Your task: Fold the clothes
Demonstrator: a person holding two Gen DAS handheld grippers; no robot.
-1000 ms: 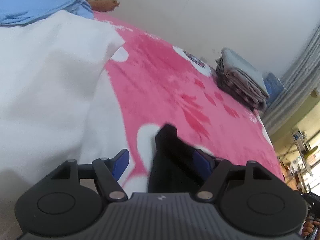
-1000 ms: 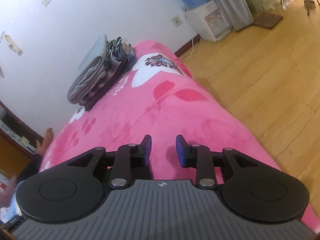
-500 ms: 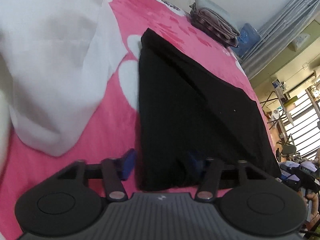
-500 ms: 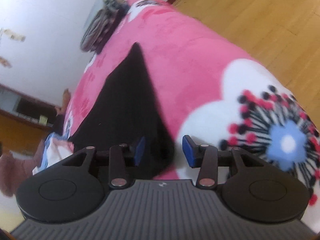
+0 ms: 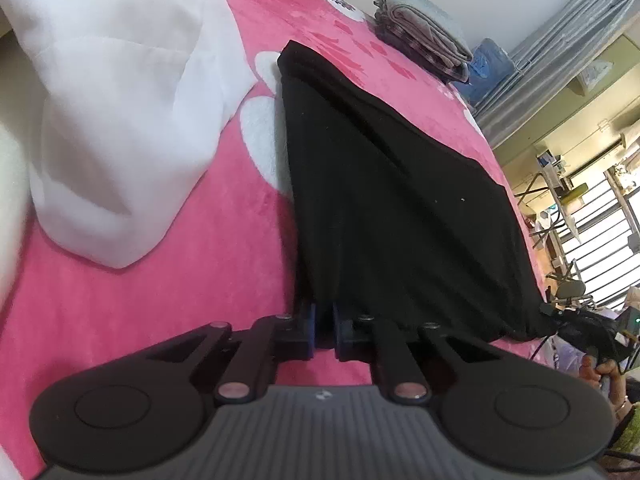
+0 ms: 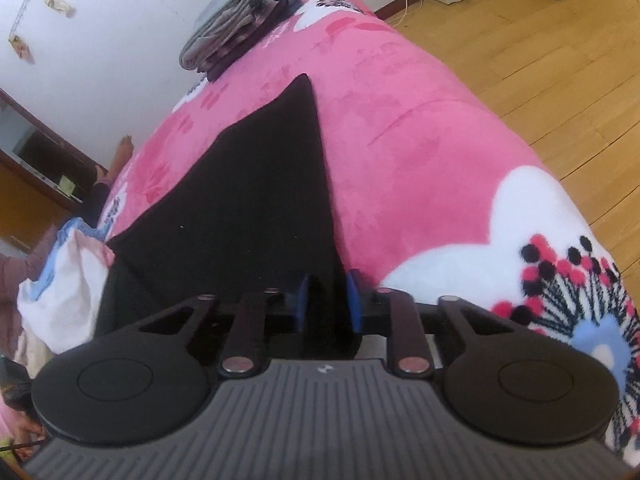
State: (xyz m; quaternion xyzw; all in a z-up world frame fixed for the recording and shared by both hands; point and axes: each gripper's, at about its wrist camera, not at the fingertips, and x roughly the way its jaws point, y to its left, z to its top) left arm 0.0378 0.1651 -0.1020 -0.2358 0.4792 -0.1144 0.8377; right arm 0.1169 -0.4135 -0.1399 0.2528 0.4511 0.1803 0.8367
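Observation:
A black garment (image 5: 400, 200) lies spread on the pink flowered blanket (image 5: 160, 300), running away from me to a point. My left gripper (image 5: 323, 320) is shut on its near left corner, the blue pads pinching the cloth. In the right wrist view the same black garment (image 6: 248, 200) tapers toward the far end. My right gripper (image 6: 327, 296) is at its near right corner; its jaws are closing, with a thick fold of black cloth filling the gap between the pads.
A crumpled white garment (image 5: 120, 100) lies left of the black one. A folded grey stack (image 5: 428, 36) (image 6: 236, 32) sits at the far end of the bed. The bed edge drops to a wooden floor (image 6: 540, 60) on the right. A person's foot (image 6: 124, 152) rests at the far side.
Both grippers came down to the near edge of the black garment and tilted downward. The left jaws closed onto its corner; the right jaws narrowed around a fold of it.

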